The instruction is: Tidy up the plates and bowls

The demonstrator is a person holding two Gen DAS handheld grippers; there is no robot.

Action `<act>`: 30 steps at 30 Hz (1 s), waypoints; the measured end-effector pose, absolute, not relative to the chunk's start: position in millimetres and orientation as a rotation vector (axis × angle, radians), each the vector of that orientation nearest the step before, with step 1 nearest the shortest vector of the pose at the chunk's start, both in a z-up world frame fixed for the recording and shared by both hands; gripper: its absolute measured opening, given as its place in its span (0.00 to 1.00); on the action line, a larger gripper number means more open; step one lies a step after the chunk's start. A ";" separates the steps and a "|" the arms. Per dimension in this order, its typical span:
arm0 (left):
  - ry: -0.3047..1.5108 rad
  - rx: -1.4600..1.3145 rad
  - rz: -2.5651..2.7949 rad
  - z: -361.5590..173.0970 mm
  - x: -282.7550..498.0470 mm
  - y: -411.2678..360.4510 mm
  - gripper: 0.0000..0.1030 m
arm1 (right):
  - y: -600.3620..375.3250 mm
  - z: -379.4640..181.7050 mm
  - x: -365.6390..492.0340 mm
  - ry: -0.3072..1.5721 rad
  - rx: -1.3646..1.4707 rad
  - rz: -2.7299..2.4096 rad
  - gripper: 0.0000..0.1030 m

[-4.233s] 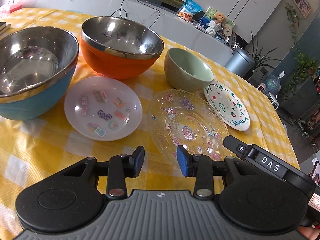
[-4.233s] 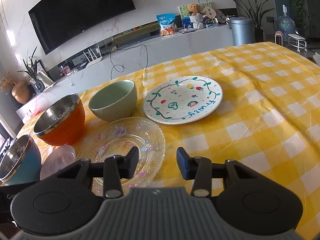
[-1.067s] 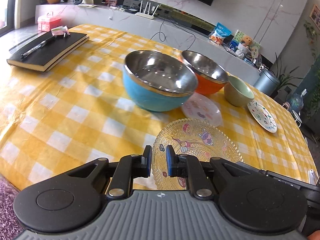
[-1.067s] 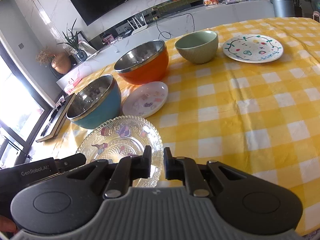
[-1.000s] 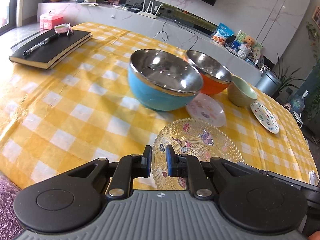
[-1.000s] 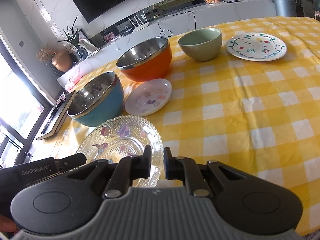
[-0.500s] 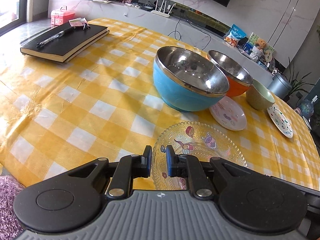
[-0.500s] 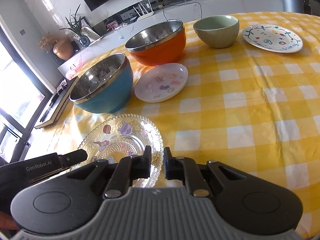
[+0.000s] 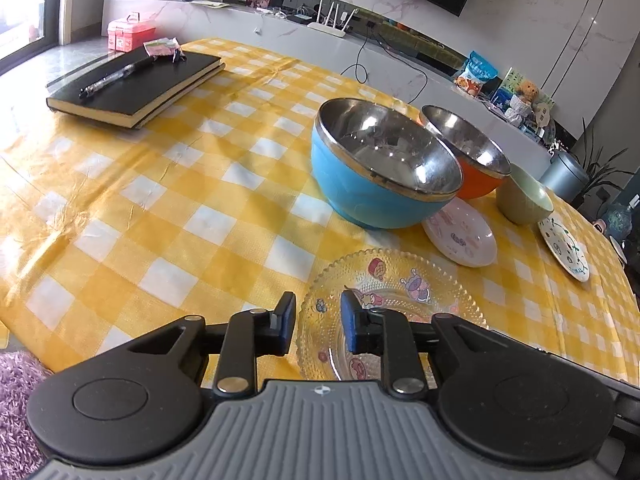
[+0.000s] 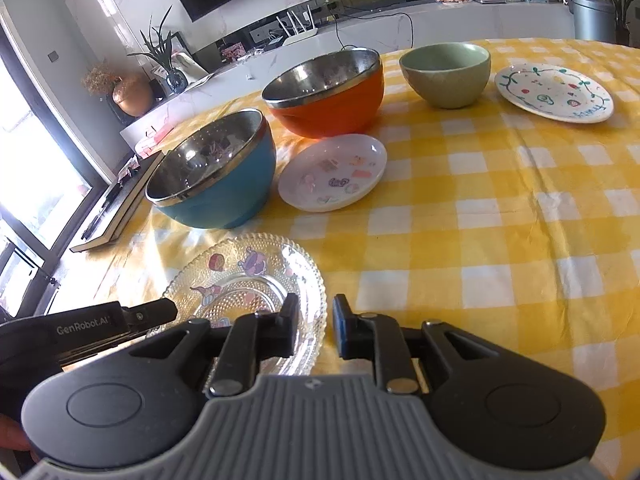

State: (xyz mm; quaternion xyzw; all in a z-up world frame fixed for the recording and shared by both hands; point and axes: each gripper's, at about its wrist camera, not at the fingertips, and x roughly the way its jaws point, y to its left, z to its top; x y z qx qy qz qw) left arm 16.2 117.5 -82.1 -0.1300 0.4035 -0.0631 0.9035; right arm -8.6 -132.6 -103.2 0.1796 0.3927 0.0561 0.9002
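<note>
A clear glass plate (image 9: 394, 300) with cartoon stickers lies on the yellow checked tablecloth near the front edge; it also shows in the right wrist view (image 10: 248, 280). My left gripper (image 9: 318, 328) is open over its left rim. My right gripper (image 10: 312, 330) is open over its right rim. Behind stand a blue steel bowl (image 9: 380, 176), an orange steel bowl (image 9: 472, 156), a small white sticker plate (image 9: 460, 234), a green bowl (image 9: 522, 200) and a painted white plate (image 9: 566, 248). In the right wrist view: blue bowl (image 10: 218, 176), orange bowl (image 10: 328, 92), sticker plate (image 10: 334, 172), green bowl (image 10: 448, 74), painted plate (image 10: 554, 92).
A black notebook (image 9: 136, 86) with a pen on it lies at the table's far left corner. A pink box (image 9: 130, 34) sits on the counter beyond. The left gripper's body (image 10: 88, 330) shows at the left of the right wrist view.
Both grippers have opened and let go of the glass plate's rims. The plate now rests on the cloth, left of where it began, in front of the blue bowl.
</note>
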 end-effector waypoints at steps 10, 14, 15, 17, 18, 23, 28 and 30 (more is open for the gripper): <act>0.719 -0.176 -0.182 -43.1 0.4 85.8 0.36 | -154.7 -88.3 -21.8 0.739 0.402 0.099 0.31; 0.706 -0.144 -0.221 -35.1 -4.6 69.3 0.37 | -162.3 -79.7 -27.9 0.693 0.381 0.083 0.39; 0.704 -0.138 -0.228 -33.8 -5.5 65.8 0.38 | -165.4 -77.0 -29.8 0.679 0.377 0.075 0.43; 0.701 -0.126 -0.242 -32.0 -6.7 58.1 0.38 | -171.7 -72.4 -34.0 0.656 0.368 0.061 0.43; 0.699 -0.122 -0.249 -30.8 -7.0 54.6 0.38 | -175.1 -70.4 -35.9 0.646 0.365 0.055 0.44; 0.696 -0.112 -0.290 -26.8 -10.2 37.5 0.39 | -194.0 -65.7 -42.0 0.608 0.371 0.013 0.49; 0.694 -0.099 -0.334 -24.6 -10.2 16.9 0.39 | -212.2 -62.8 -44.8 0.589 0.367 -0.034 0.60; 0.697 -0.094 -0.348 -24.7 -7.7 9.0 0.39 | -219.1 -62.5 -44.2 0.585 0.359 -0.055 0.60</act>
